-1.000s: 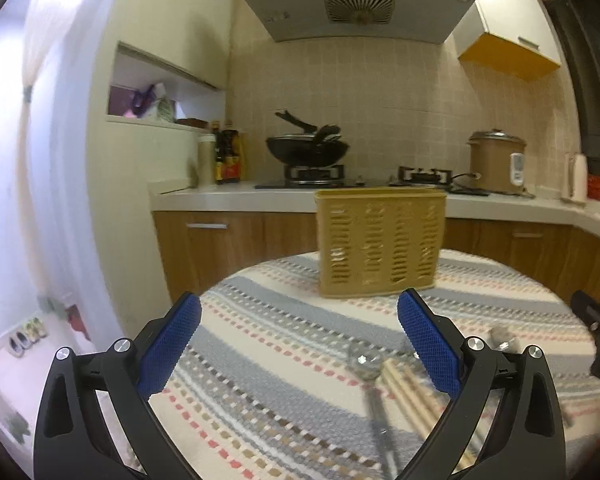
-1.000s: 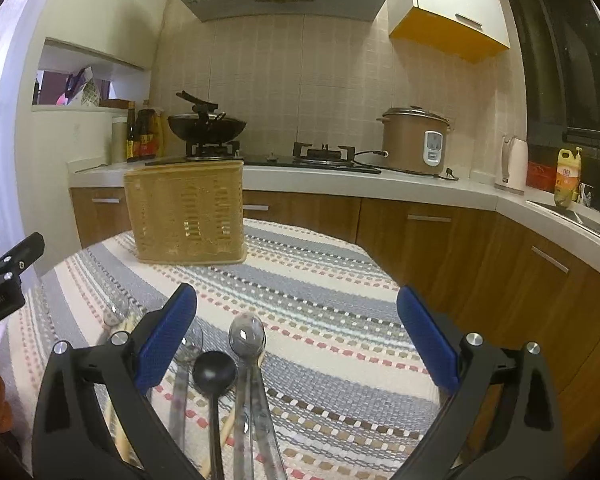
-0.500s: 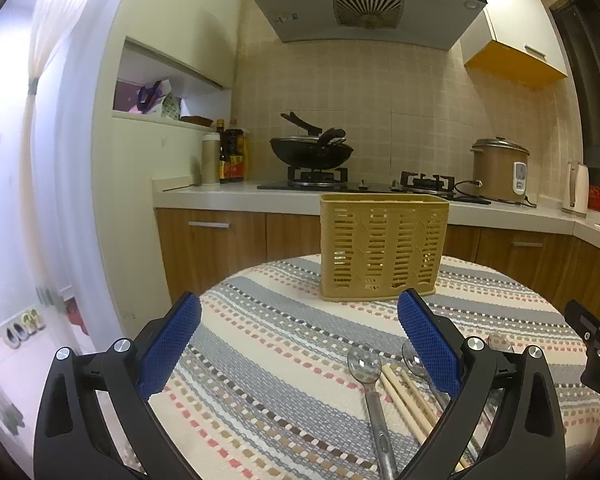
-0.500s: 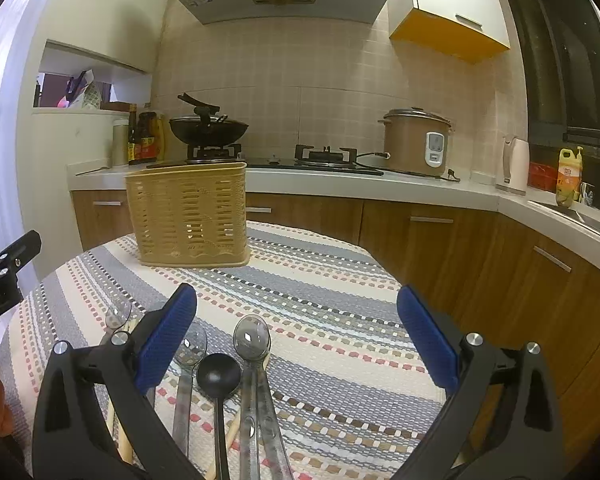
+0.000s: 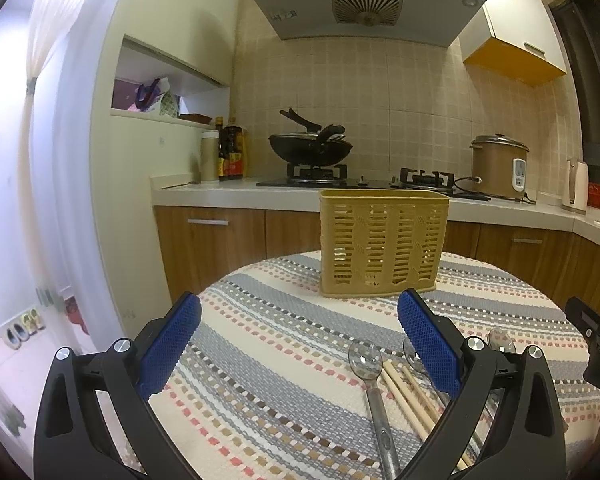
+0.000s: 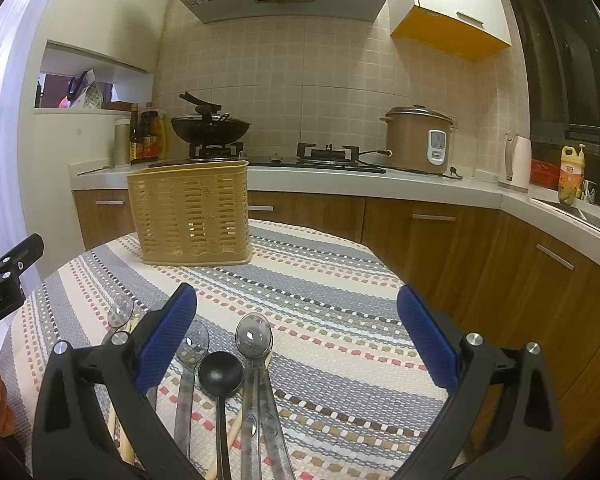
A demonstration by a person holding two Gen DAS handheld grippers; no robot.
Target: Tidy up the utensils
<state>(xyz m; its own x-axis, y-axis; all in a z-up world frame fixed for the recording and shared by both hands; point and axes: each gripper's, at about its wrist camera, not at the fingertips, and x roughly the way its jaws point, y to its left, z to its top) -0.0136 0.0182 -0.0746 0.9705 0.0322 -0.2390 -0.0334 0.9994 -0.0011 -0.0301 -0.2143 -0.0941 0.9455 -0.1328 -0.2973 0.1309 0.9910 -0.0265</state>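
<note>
Yellow slotted basket (image 5: 383,243) stands upright on the striped table (image 6: 340,292), ready to take utensils.
Nearer than the basket, spoons (image 6: 253,338) and chopsticks (image 5: 408,396) lie flat (still unsorted); left gripper (image 5: 298,342) and right gripper (image 6: 296,338) both hang spread wide, empty.

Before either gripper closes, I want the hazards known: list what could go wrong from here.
1. The spoons, black ladle and chopsticks lie bunched and overlapping; a pinch may drag neighbours.
2. The yellow basket looks light and might tip when utensils drop in.
3. Left gripper and right gripper are close and could collide.
</note>
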